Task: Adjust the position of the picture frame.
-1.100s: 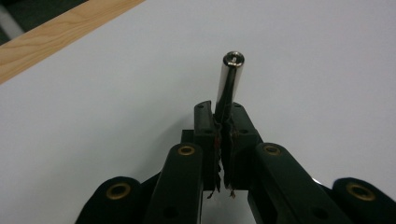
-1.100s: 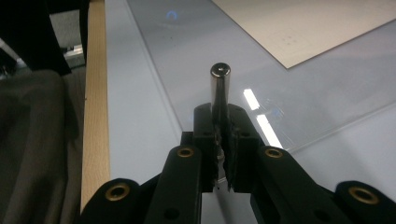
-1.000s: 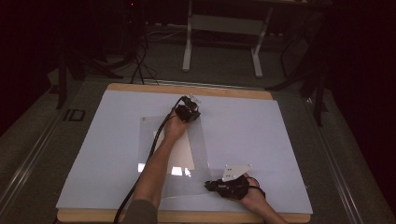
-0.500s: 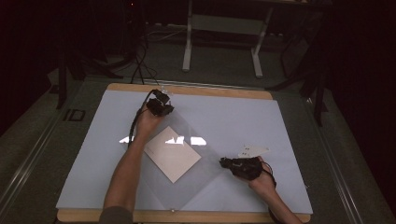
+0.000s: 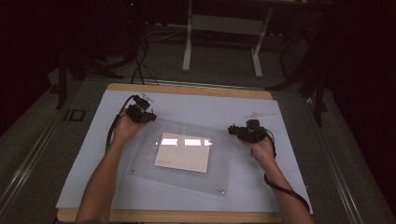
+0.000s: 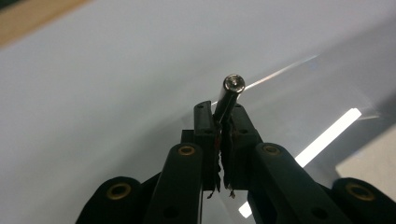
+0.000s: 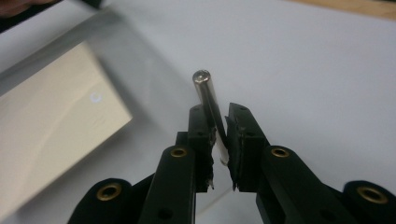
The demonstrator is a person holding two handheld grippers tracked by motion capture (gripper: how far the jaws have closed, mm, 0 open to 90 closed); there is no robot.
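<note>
A clear acrylic panel [image 5: 219, 163] lies on the white sheet with a beige card [image 5: 183, 152] under it. My left gripper [image 5: 140, 112] hovers at the panel's far left corner. In the left gripper view it [image 6: 219, 109] is shut on a short metal pin [image 6: 231, 91] that sticks up past the tips. My right gripper [image 5: 238, 130] is at the panel's right edge. Its jaws [image 7: 217, 112] have just been opening a little, with a tilted metal pin [image 7: 204, 84] still pinched between the pads. The card [image 7: 46, 140] lies to the left of that pin.
The white sheet [image 5: 280, 186] covers most of a wooden table [image 5: 187, 89]. Small screws mark the panel's near corners [image 5: 222, 191]. A metal table frame [image 5: 224, 42] stands on the dark floor beyond the far edge.
My left hand moved left along the panel's far side. My right hand rose from the front edge to the panel's right edge. The panel and card now lie turned differently.
</note>
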